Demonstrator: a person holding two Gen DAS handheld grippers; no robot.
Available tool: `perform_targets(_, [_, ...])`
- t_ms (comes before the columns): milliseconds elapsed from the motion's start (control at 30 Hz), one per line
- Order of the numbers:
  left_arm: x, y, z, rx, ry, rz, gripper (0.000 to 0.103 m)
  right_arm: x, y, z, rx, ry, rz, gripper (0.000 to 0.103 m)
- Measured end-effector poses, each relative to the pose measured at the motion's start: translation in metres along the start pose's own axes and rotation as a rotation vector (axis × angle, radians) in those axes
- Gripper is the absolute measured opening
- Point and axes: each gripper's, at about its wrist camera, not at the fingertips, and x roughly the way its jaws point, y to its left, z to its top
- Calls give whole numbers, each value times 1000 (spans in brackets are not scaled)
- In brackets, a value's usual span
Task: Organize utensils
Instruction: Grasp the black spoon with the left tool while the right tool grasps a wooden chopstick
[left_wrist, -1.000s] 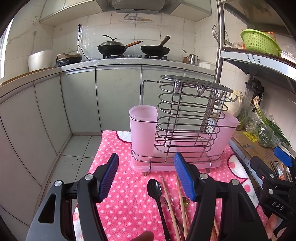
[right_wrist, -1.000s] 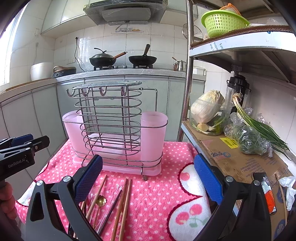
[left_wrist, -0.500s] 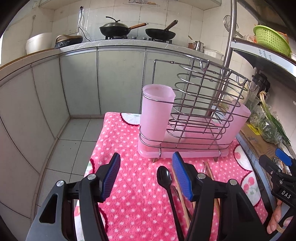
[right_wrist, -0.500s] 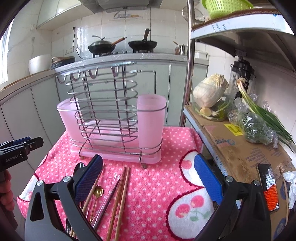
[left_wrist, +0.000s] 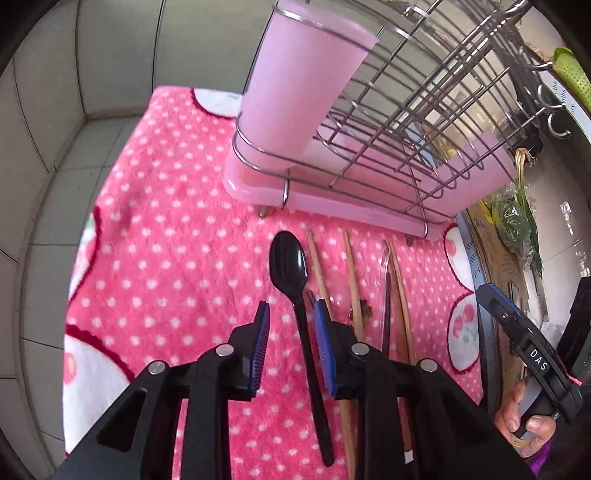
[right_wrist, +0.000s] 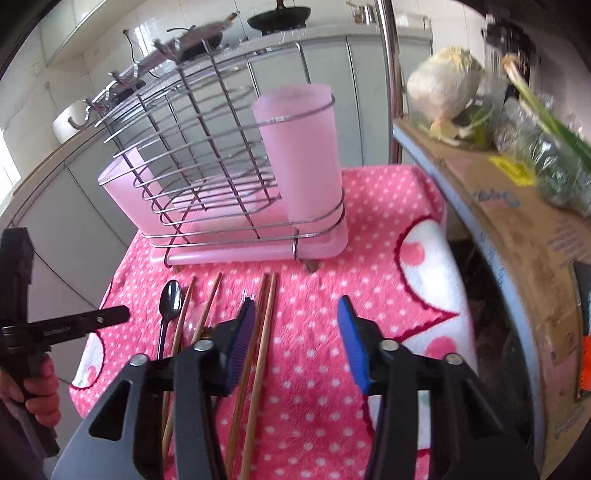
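Observation:
A black spoon lies on the pink dotted cloth, bowl toward the rack. My left gripper is low over it, open, its blue pads on either side of the handle without touching. Several wooden chopsticks lie right of the spoon. The wire rack holds a pink cup at each end. My right gripper is open and empty above the cloth, with chopsticks under its left finger. The spoon shows at left there.
A cardboard-covered shelf with cabbage and greens runs along the right. The cloth's left edge drops to a tiled floor. Cabinets and a stove counter stand behind the rack.
Both grippers have tilted down and dropped toward the cloth. My left gripper's jaws have narrowed around the black spoon's handle. My right gripper has moved over the chopsticks.

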Motion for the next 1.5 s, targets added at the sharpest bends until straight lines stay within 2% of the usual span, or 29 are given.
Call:
perform_targets(200, [35,-1,9,-28,116,10,24,16,-8,3,56,85,70,32])
perform_targets(300, [50,-1,12,-46,154,-10,24,21,-10,5,63,107,82,31])
perform_targets(367, [57,-2,14,-49,163,-10,23,22,-10,7,67,116,88,31])
perform_targets(400, [61,-2,14,-48,166,-8,16,23,-10,8,70,120,91,31])
perform_targets(433, [62,-2,15,-50,173,-9,14,25,-10,8,72,125,92,31])
perform_targets(567, [61,2,17,-73,178,-35,11,31,-11,11,77,148,97,31])
perform_targets(700, [43,15,14,-81,150,-44,8,38,-13,12,96,178,107,31])
perform_targets(733, [37,18,12,-84,136,-37,8,42,-13,13,100,193,111,22])
perform_targets(833, [25,27,10,-85,110,-8,8,56,-12,14,120,251,122,12])
perform_targets(1167, [21,48,7,-95,136,6,9,97,17,20,60,366,52,12])
perform_targets(1433, [29,39,13,-33,190,45,10,112,32,29,26,400,0,11])
perform_targets(1500, [34,34,17,-4,223,64,10,109,32,28,18,395,-10,7])
